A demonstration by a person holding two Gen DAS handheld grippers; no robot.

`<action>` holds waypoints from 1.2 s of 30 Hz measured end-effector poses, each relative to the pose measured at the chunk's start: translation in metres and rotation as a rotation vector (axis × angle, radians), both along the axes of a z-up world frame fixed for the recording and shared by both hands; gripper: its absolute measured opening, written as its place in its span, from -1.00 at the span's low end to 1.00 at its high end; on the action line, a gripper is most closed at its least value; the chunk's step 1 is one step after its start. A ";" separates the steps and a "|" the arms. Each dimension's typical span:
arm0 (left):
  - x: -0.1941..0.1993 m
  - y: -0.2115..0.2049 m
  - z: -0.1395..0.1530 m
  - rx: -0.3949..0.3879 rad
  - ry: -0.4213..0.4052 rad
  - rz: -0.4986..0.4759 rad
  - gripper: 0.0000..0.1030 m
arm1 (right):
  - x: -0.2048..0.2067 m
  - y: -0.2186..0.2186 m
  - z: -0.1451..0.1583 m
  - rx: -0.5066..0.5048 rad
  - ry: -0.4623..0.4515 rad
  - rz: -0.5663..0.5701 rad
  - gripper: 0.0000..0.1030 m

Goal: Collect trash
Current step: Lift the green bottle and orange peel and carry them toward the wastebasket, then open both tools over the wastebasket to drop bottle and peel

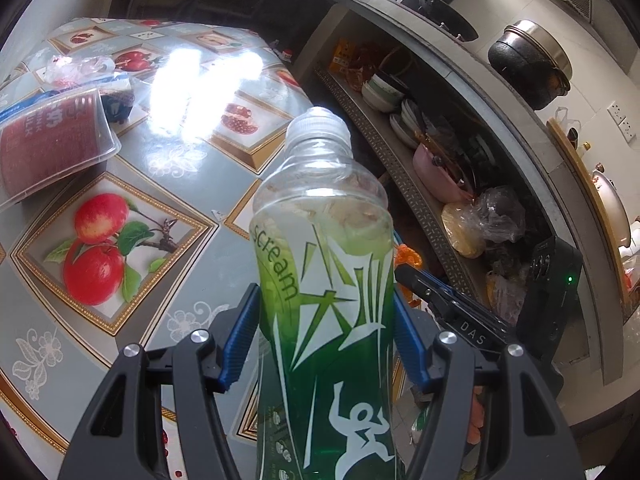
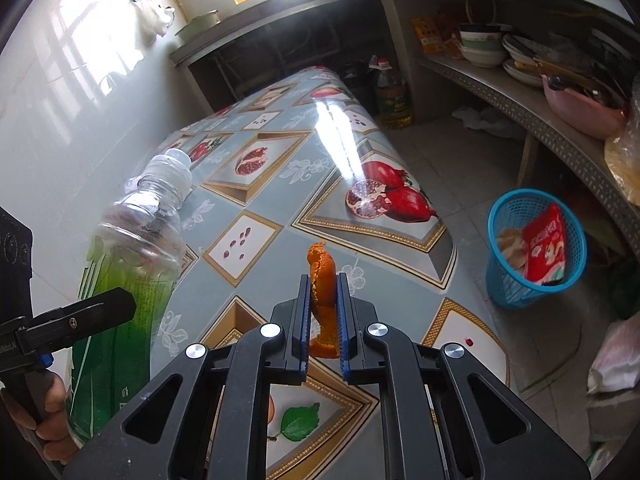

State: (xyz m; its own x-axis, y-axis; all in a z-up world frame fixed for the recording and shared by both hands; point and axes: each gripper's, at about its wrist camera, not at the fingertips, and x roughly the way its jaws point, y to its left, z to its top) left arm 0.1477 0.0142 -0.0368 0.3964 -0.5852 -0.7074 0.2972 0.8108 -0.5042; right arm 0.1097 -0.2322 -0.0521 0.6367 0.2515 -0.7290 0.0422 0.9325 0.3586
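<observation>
My left gripper is shut on an empty clear plastic bottle with a green "scream" label and a clear cap, held upright above the table. The bottle also shows at the left of the right wrist view. My right gripper is shut on a strip of orange peel, held above the table. A blue mesh trash basket stands on the floor right of the table, with a red wrapper in it.
The table has a fruit-print cloth. A clear plastic tray with a red label and crumpled wrappers lie at its far left. Shelves with bowls and bags run along the right. An oil bottle stands on the floor.
</observation>
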 end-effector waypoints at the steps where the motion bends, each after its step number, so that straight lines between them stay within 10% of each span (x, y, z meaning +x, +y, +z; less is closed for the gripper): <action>1: 0.000 -0.001 0.001 -0.002 -0.002 -0.001 0.18 | -0.001 -0.002 0.000 0.003 -0.001 -0.002 -0.80; 24: 0.024 -0.068 0.037 -0.036 -0.084 -0.156 0.18 | -0.050 -0.123 0.019 0.072 -0.093 -0.300 -0.80; 36: 0.087 -0.235 0.008 -0.029 0.170 -0.399 0.18 | -0.082 -0.234 -0.041 0.206 -0.011 -0.544 -0.80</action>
